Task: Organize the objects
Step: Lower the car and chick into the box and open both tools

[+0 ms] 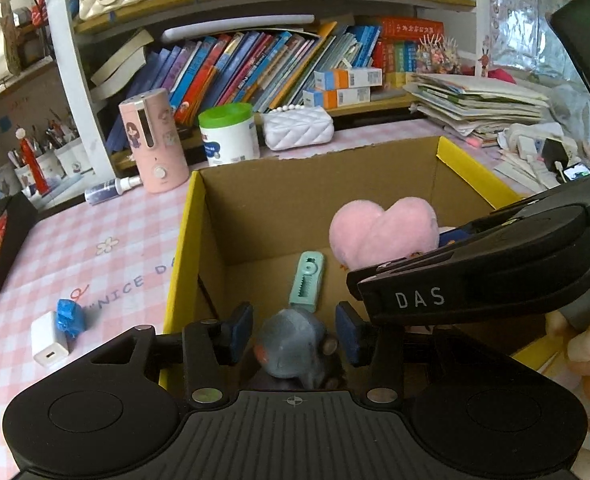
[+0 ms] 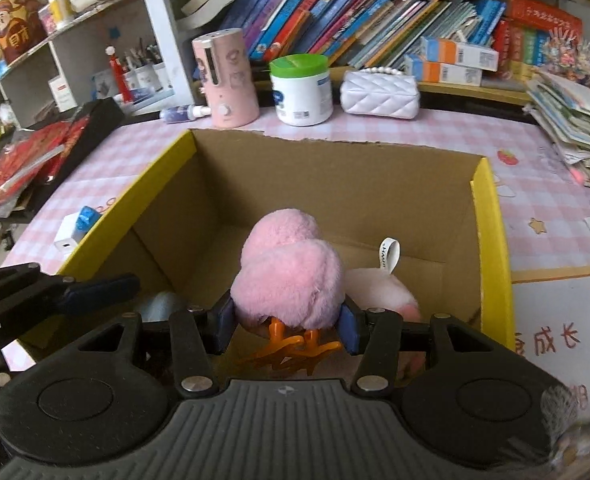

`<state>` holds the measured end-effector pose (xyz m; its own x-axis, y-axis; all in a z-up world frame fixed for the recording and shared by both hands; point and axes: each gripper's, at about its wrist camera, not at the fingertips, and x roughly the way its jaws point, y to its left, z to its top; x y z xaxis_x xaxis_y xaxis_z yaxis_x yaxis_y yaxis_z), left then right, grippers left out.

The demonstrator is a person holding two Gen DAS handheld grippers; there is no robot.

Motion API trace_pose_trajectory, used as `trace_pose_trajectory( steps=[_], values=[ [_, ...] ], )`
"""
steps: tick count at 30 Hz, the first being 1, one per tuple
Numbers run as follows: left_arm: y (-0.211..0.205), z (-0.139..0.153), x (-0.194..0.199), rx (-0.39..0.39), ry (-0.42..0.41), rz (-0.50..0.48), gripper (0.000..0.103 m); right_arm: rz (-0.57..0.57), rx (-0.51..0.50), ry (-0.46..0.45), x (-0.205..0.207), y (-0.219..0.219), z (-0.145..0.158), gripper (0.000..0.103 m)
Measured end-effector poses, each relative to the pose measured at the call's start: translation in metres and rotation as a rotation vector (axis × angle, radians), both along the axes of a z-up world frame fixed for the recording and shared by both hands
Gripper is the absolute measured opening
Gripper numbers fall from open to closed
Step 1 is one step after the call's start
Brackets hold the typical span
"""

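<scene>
A yellow-rimmed cardboard box is observed on a pink checked tablecloth, and both grippers are held over its open top. The right gripper is seen clamped on a pink plush toy with orange plastic feet; the blue pads press into the pile on both sides, low on the body. The toy is judged light, soft and compressible, unlikely to be damaged by a drop into the box; a hold on the dense lower body is judged sounder than one on the fluffy crown, where the fur would slip. The left gripper stands with its fingers apart on either side of a small grey figure; a gap shows on each side, so no grip is recorded. This figure appears hard and smooth, and a hold across its widest part is advised. A mint-green stapler-like item lies on the box floor. Left outside on the cloth are a white charger and a blue crumpled item, touching or just beside each other.
</scene>
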<state>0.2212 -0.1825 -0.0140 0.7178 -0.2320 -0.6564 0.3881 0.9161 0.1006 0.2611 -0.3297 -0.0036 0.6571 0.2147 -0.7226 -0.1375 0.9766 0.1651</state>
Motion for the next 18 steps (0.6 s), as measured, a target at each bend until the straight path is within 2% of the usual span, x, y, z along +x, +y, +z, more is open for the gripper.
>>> trace_pose_trajectory(
  steps=[7,9,11,14,18],
  values=[
    [-0.005,-0.001,0.003,0.001,-0.002,0.013,0.049,0.029,-0.007,0.000,0.006,-0.008,0.001,0.051],
    [-0.005,-0.001,0.003,0.012,-0.010,0.021,0.056,0.031,-0.004,0.004,0.006,-0.007,0.001,0.055],
    [-0.004,0.001,0.001,0.012,-0.022,0.023,0.067,0.035,-0.009,-0.002,0.004,-0.006,0.002,0.066],
    [0.000,0.007,-0.007,0.007,-0.051,0.027,0.079,0.018,-0.024,-0.025,-0.001,-0.005,0.006,0.075],
    [0.006,0.017,-0.019,-0.015,-0.089,0.023,0.083,-0.022,0.014,-0.056,-0.011,-0.008,0.016,0.076]
  ],
)
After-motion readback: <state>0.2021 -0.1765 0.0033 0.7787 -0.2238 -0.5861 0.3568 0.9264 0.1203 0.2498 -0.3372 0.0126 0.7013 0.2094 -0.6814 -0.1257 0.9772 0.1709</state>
